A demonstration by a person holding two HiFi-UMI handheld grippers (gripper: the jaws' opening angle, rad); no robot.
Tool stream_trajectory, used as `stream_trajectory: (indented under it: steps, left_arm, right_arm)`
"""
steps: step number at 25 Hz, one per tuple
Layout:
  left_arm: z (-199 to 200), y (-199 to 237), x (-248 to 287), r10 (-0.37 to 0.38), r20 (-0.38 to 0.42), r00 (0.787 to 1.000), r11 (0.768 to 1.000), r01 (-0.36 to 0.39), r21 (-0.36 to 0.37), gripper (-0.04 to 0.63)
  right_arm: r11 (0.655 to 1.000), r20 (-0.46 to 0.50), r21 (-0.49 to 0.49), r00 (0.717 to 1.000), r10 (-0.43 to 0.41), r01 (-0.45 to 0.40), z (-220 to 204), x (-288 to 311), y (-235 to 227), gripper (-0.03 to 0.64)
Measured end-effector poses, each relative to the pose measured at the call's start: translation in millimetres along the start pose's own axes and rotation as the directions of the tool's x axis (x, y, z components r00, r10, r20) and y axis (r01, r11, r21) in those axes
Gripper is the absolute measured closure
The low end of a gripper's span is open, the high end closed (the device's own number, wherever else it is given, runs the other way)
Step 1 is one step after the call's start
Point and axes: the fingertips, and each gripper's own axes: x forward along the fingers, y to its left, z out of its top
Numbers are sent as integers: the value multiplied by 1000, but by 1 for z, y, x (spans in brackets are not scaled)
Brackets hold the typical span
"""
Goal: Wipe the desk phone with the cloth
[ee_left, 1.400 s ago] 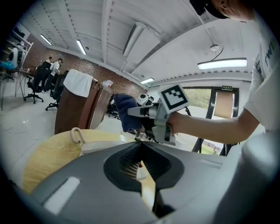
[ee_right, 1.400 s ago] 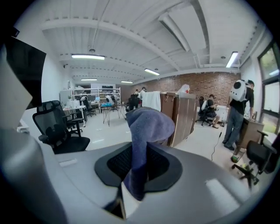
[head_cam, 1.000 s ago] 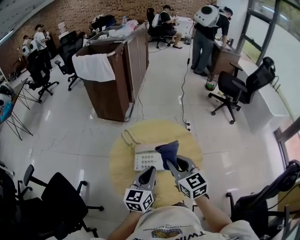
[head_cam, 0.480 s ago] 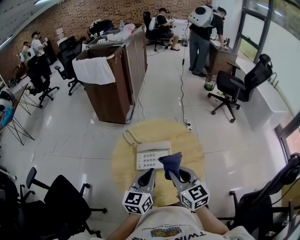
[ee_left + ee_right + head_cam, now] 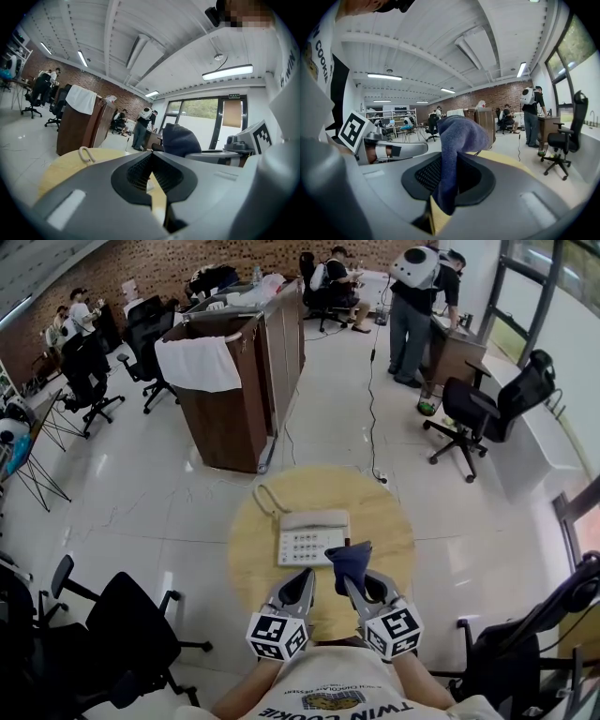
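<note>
Desk phone: one white desk phone (image 5: 312, 540) lay keypad-up near the middle of the round table (image 5: 251, 563), low in the centre of the head view; its coiled cord (image 5: 266, 502) looped off toward the upper left.
Cloth: one dark blue cloth (image 5: 349, 562) stood bunched upright at the phone's lower right corner.
Right gripper: the right gripper (image 5: 355, 584) was clamped on the cloth, its jaws pointing away from the person.
Left gripper: the left gripper (image 5: 304, 583) lay just beside it and parallel, its jaws closed together with nothing between them, just short of the phone's near edge.
Change: a second earlier the cloth had sat over the phone's right part; it had since drawn back toward the person.
Count: two grippers, one phone, one cloth, one table.
</note>
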Motion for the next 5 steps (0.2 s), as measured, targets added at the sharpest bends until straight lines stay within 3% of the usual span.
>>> stream_trajectory:
  steps: [5]
  left_arm:
    - [-6, -1, 0, -15, -8, 1000, 1000, 15, -4, 604]
  right_arm:
    - [1000, -3, 12, 1000, -22, 22, -5, -2, -2, 552]
